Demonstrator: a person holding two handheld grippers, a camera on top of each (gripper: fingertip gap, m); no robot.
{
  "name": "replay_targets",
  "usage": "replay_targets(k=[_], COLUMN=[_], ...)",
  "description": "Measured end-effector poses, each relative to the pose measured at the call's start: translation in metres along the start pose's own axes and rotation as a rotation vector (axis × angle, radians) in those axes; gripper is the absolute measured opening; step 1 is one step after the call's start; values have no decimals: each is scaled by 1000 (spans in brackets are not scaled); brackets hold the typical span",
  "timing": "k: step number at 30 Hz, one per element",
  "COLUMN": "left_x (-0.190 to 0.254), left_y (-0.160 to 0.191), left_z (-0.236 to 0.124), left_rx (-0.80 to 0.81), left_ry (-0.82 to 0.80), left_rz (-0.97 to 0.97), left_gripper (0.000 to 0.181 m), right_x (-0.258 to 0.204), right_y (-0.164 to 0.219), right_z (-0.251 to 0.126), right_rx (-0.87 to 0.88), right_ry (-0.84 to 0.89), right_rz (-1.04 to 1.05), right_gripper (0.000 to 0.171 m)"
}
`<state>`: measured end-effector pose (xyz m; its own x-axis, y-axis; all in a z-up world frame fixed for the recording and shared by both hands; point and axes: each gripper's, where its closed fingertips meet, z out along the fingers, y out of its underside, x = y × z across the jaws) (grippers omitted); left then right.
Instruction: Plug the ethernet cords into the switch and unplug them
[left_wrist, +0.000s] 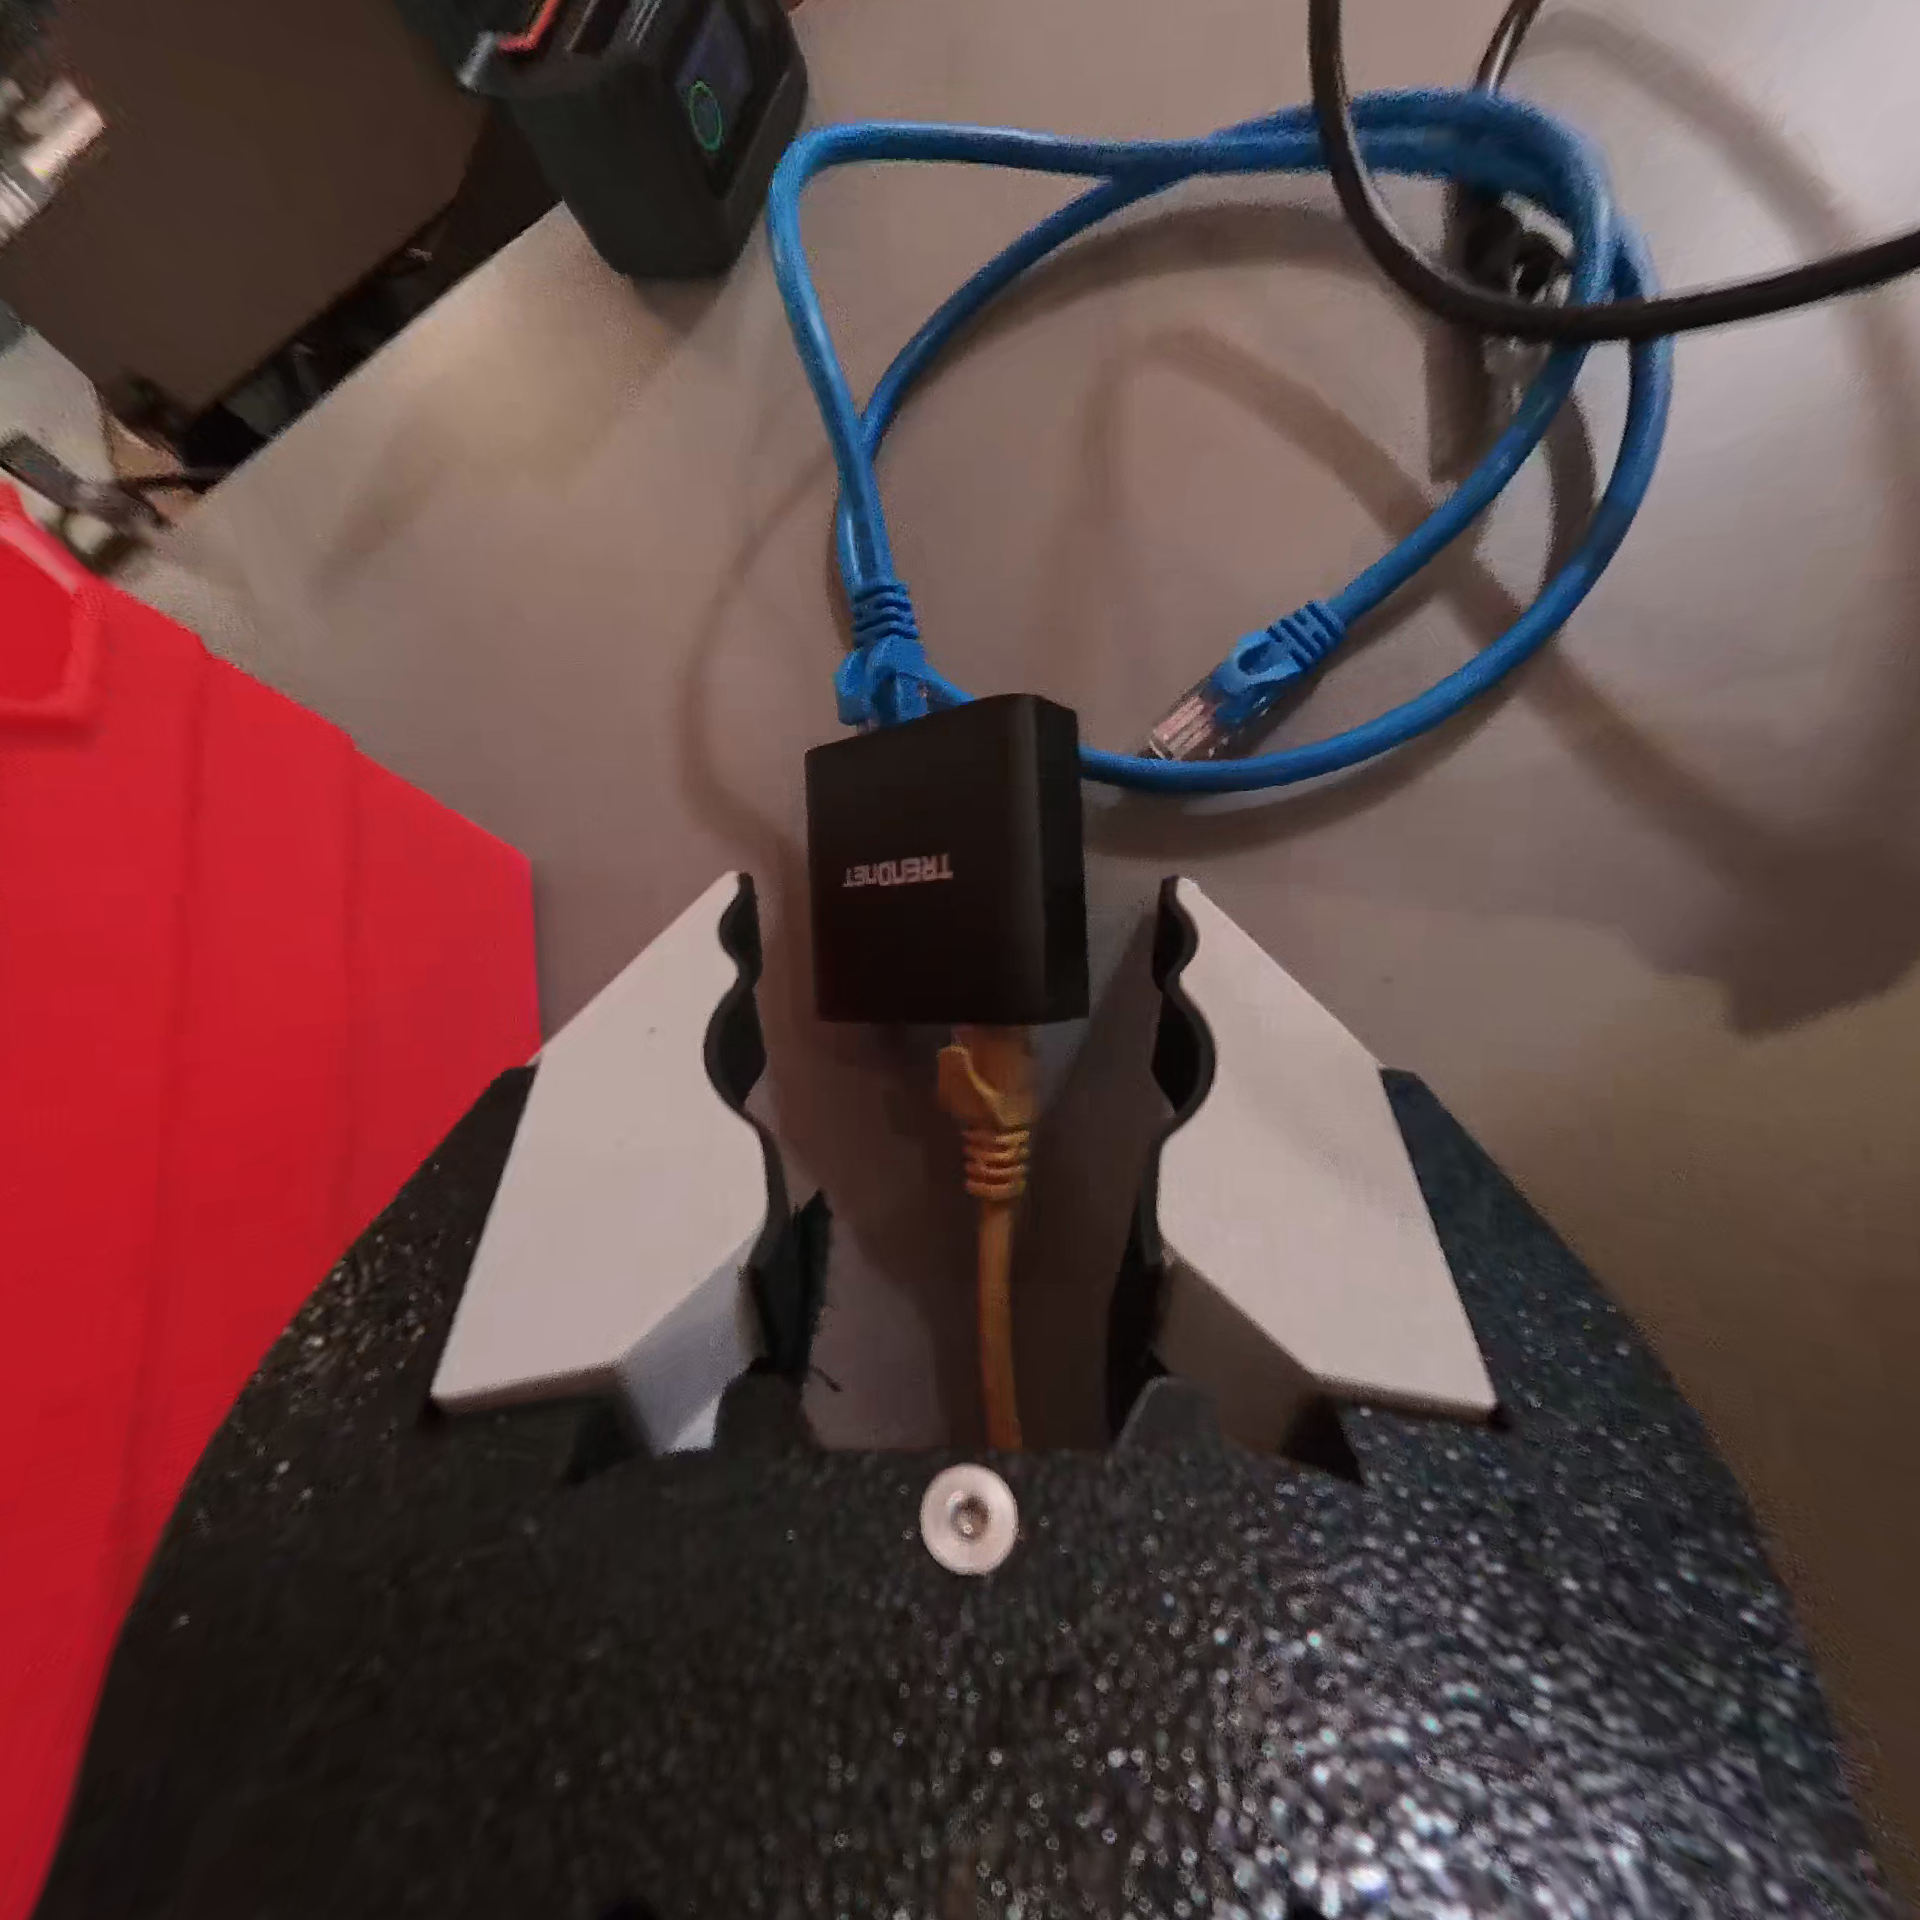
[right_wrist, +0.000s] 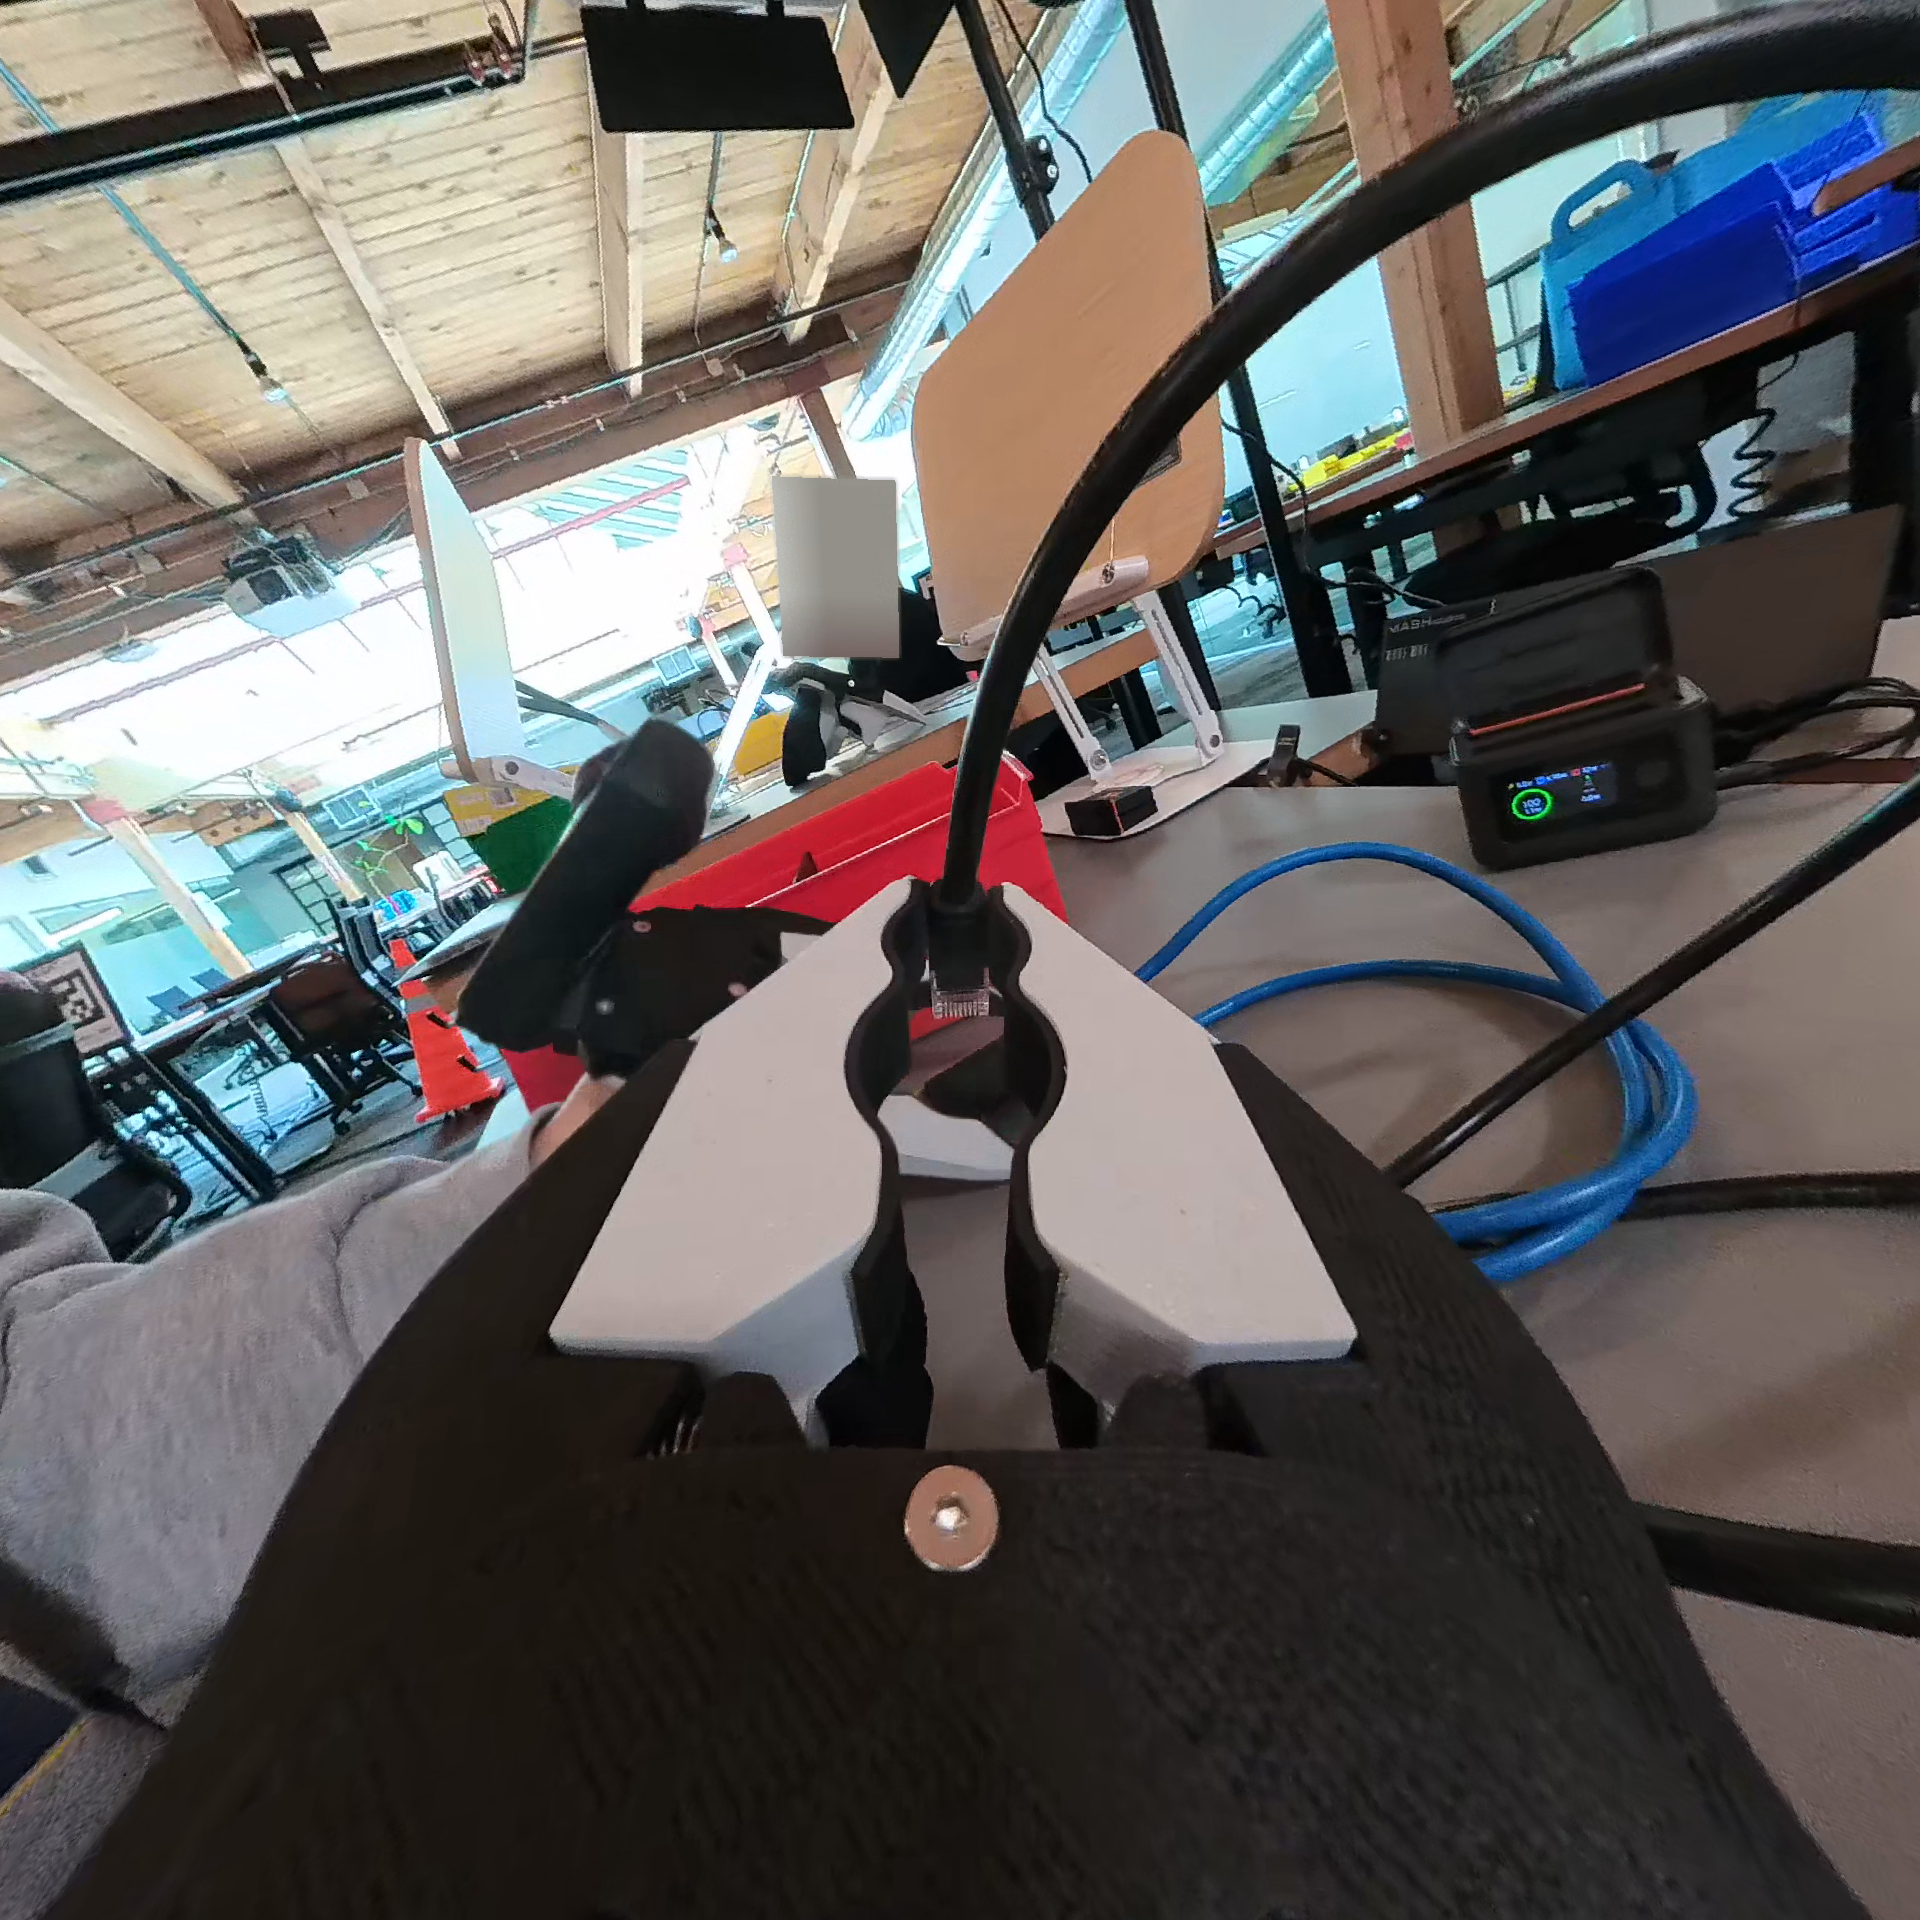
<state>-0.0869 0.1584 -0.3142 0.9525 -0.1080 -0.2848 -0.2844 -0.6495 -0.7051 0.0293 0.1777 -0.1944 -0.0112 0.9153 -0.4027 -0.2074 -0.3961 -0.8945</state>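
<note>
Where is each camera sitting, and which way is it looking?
Left wrist view: on the left tongs, looking down at the black switch on the grey table; only its own open fingers show.
Right wrist view: on the right tongs, facing across the room; a grey sleeve shows.
Both show the blue cord and the red bin.

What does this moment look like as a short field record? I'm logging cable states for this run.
switch: black box on the grey table, between the open fingers of the left gripper, untouched
yellow cord: plugged into the switch's near side
blue cord: one end at the switch's far side, other plug loose on the table
black cord: plug clamped in the right gripper, held up off the table
red bin: left of the switch
</note>
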Motion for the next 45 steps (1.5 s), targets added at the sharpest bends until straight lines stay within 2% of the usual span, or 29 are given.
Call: replay_targets(k=[6,7,9,12,14,16,20,22,27,39,45], left_x=[-12,-13,-11,-15,-14,-9,18,28,45,60,62], left_y=[-10,-9,-5,-5,-11,-27,-55,-58,-62,-74,-71], left_z=[0,0,3,1,-4,-16,-43,-51,-65,-89,-94], left_rx=[-41,-53,-68,-43,14,135,392,463,615,780,819], left_ry=[-253,-278,-294,-347,-331,-302,-137,-66,-23,-22,32], left_rz=[348,392,443,489,476,442,333,258,285,374,391], left_gripper=[60,55,34,26,24,21,21,21,21,21,21], right_x=[-3,-4,-4,-4,-4,-8,-20,-25,-28,-36,-34], right_y=[2,3,3,4,3,1,-9,-12,-2,5,10], right_z=[2,2,3,3,3,4,2,2,10,14,13], right_rx=[-2,-3,-5,-5,0,15,94,134,138,120,78], right_ry=[-16,-17,-15,-7,-6,-21,-76,-94,-99,-197,-306], right_rz=[10,10,5,-11,-17,-14,40,77,137,251,492], right_gripper=[9,9,9,9,10,9,10,10,10,10,10])
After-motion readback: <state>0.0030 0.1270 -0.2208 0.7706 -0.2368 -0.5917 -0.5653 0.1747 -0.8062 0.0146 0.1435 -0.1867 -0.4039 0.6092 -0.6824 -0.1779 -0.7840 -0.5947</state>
